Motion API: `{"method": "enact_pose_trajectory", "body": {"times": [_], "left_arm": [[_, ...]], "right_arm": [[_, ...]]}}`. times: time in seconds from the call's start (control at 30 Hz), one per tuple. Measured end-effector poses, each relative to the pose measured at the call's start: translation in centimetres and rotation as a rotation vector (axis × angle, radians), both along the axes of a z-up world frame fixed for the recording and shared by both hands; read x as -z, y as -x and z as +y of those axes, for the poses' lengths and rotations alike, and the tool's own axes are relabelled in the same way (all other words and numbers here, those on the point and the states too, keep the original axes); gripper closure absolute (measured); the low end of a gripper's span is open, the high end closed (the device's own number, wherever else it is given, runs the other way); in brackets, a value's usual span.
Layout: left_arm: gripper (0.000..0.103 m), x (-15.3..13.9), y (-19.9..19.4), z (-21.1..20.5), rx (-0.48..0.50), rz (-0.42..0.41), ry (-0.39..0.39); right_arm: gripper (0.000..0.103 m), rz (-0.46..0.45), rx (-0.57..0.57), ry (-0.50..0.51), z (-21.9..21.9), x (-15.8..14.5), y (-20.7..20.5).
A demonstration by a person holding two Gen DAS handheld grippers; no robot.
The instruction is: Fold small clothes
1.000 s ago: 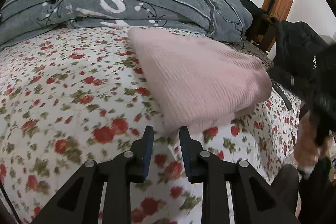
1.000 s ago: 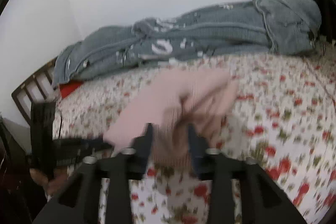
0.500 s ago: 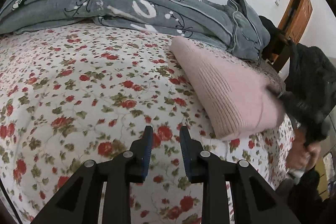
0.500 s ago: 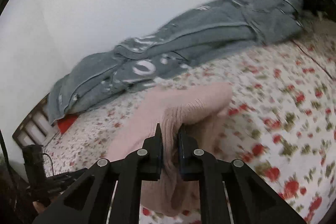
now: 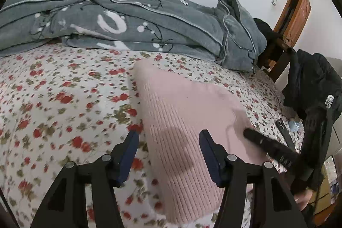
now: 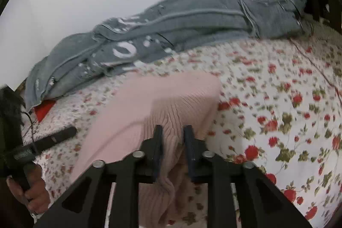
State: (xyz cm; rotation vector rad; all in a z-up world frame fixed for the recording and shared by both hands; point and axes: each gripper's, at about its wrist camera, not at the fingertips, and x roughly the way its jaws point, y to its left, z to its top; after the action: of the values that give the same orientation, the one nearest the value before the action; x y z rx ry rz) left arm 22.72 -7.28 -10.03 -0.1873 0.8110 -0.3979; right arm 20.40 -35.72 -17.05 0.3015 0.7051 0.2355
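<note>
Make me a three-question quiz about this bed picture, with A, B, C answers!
1. Where is the grey blanket?
A. along the far side of the bed
B. on the floor
C. over the pink sweater

2. What colour is the folded sweater?
A. blue
B. pink
C. green

3. What is between the right gripper fingers?
A. a phone
B. nothing
C. pink sweater fabric

Answers: 1 A, it is heaped against the wall. 2 B, its ribbed knit is pink. 3 C, a fold bunches between the opening jaws.

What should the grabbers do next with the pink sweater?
Probably the left gripper should close on the pink sweater: its jaws are opening, astride the near edge, while the right gripper, easing open, has a bunched fold between its fingers.
</note>
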Motion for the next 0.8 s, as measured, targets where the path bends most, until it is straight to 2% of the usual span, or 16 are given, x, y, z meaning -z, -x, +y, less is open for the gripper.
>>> {"method": "enact_pose_trajectory", "body": {"times": [0.13, 0.27, 0.33, 0.37, 0.4, 0.43, 0.5, 0.53, 0.63, 0.67, 0.73, 0.8], "left_arm": [[0.046, 1.1, -1.0, -0.1, -0.007, 0.047, 0.018], [0.046, 1.5, -1.5, 0.2, -0.005, 0.064, 0.03], [0.046, 1.4, -1.7, 0.4, -0.005, 0.061, 0.02], [0.046, 1.3, -1.8, 0.5, -0.007, 0.062, 0.018], [0.046, 1.3, -2.0, 0.6, -0.009, 0.065, 0.017], [0.046, 1.3, -2.1, 0.7, -0.009, 0.067, 0.015], [0.046, 1.3, -2.3, 0.8, -0.008, 0.069, 0.009], [0.046, 1.3, -2.4, 0.8, -0.006, 0.068, 0.005], [0.045, 1.2, -2.6, 0.9, 0.008, 0.06, 0.011], [0.043, 1.3, -2.7, 0.8, 0.015, 0.064, 0.022], [0.043, 1.6, -3.1, 0.5, 0.028, 0.079, 0.035], [0.043, 2.0, -3.7, 0.1, 0.041, 0.094, 0.035]], "right_arm": [[0.089, 0.018, -0.003, -0.001, -0.8, 1.4, 0.7], [0.087, 0.03, -0.028, -0.018, -0.9, -0.4, 0.0], [0.074, 0.014, -0.022, -0.042, -0.8, -1.2, -0.7], [0.064, 0.012, -0.014, -0.045, -0.8, -1.3, -1.2], [0.061, 0.019, 0.001, -0.045, -0.7, -1.2, -1.9], [0.061, 0.033, 0.011, -0.056, -0.8, -1.0, -2.5], [0.073, 0.061, 0.005, -0.104, -1.0, -0.3, -3.4], [0.093, 0.04, 0.002, -0.11, -1.2, -0.4, -3.1], [0.093, -0.061, 0.013, -0.148, -2.6, -1.4, -1.2], [0.093, -0.049, 0.02, -0.145, -2.8, -1.0, -1.3], [0.088, 0.055, 0.013, -0.094, -2.2, 1.0, -2.6], [0.08, 0.07, 0.024, -0.103, -2.6, 1.3, -2.6]]}}
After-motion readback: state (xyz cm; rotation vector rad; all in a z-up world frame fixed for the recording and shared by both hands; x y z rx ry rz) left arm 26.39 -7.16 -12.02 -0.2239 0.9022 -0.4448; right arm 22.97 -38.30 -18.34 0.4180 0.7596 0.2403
